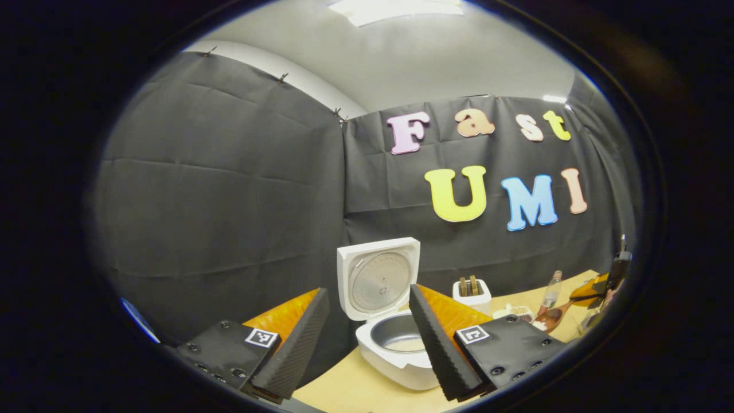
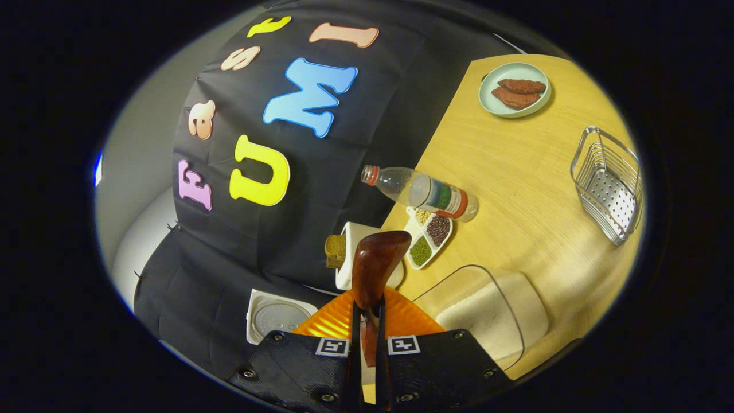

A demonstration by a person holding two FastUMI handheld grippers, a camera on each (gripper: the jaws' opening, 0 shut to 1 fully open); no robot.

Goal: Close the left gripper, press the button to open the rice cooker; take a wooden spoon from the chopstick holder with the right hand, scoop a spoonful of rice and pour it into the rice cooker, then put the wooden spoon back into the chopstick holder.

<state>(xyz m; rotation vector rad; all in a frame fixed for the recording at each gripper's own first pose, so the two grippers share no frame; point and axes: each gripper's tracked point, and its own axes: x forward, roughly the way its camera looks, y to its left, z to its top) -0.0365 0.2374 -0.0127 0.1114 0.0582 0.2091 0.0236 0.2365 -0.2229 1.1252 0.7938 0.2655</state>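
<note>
The white rice cooker [image 1: 395, 358] stands open on the table with its lid [image 1: 378, 278] upright. A pale layer lies in the bottom of its pot [image 1: 404, 343]. My left gripper [image 1: 369, 292] is open, with its fingers either side of the cooker and holding nothing. My right gripper [image 2: 367, 316] is shut on the handle of the wooden spoon [image 2: 375, 258], whose bowl points toward the white chopstick holder [image 2: 351, 252]. In the left gripper view, the right gripper [image 1: 605, 284] holds the spoon [image 1: 553, 317] at the far right, to the right of the holder [image 1: 471, 293]. I cannot tell whether the spoon carries rice.
A clear container of rice [image 2: 487, 315] sits just right of my right gripper. Beyond the spoon are a divided dish of beans [image 2: 427, 235] and a plastic bottle [image 2: 424, 192]. A plate with meat [image 2: 514, 89] and a wire basket [image 2: 610, 183] stand farther out on the wooden table [image 2: 516, 160].
</note>
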